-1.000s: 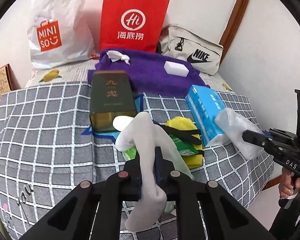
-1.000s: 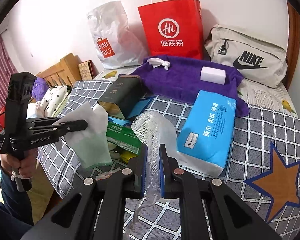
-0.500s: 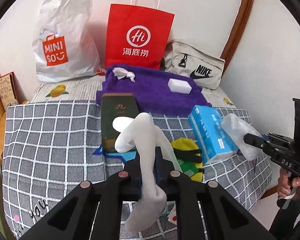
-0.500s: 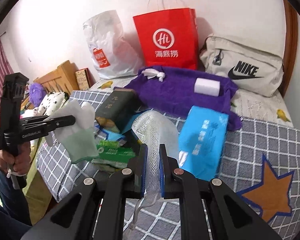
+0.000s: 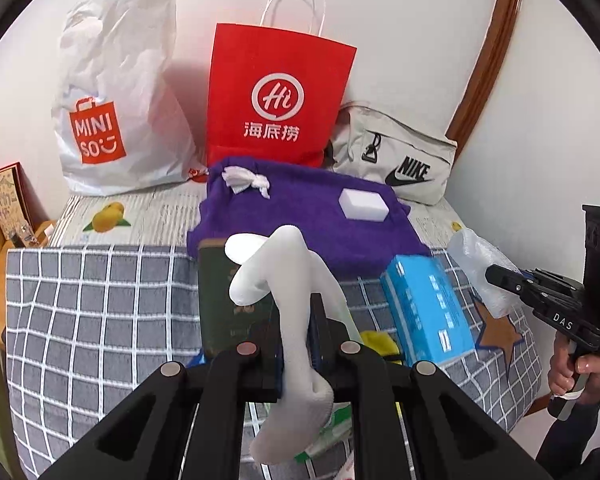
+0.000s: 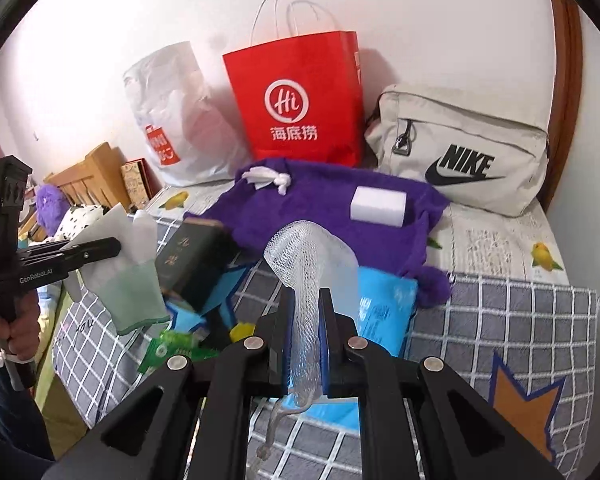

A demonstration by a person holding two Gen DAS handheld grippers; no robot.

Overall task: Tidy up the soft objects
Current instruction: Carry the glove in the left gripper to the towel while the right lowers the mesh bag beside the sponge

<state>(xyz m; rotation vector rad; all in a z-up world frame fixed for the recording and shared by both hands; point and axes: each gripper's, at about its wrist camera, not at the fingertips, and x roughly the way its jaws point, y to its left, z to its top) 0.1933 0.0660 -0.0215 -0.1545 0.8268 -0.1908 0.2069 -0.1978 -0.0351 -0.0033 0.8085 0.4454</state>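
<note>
L gripper [image 5: 298, 344]: jaws clamped on a white glove [image 5: 284, 300]; glove held up off the bed, fingers pointing up, cuff hanging below the jaws; seen from the right wrist cam, same glove [image 6: 128, 276] shows a pale green palm and sits pinched at the tips of the L gripper [image 6: 114, 246].

R gripper [image 6: 305, 344]: jaws closed on a white mesh pouch [image 6: 306, 264]; pouch stands up above the jaws, drawstring dangling under them; from the left wrist cam the R gripper [image 5: 494, 274] is at far right w/ the pouch [image 5: 480, 264] bunched at its tip, held in the air.

Landmark = purple towel [image 6: 320, 216], spread at the back of the bed w/ checked gray blanket [image 6: 520, 320]. On the towel: white sponge block [image 6: 378, 204] toward its right side; knotted white cloth [image 6: 268, 178] near its back left corner. Behind towel, against the wall: red paper bag [image 6: 304, 100] directly behind; white plastic bag [image 6: 172, 116] behind-left; beige Nike bag [image 6: 468, 156] behind-right. In front of towel: dark green box [image 6: 192, 256] at front left, edge touching the towel; blue tissue pack [image 6: 384, 304] at front right, partly hidden by the pouch. Further front of the box: green packet [image 6: 172, 346] and a yellow item [image 6: 242, 330], both part hidden; can't tell what the yellow one is.
</note>
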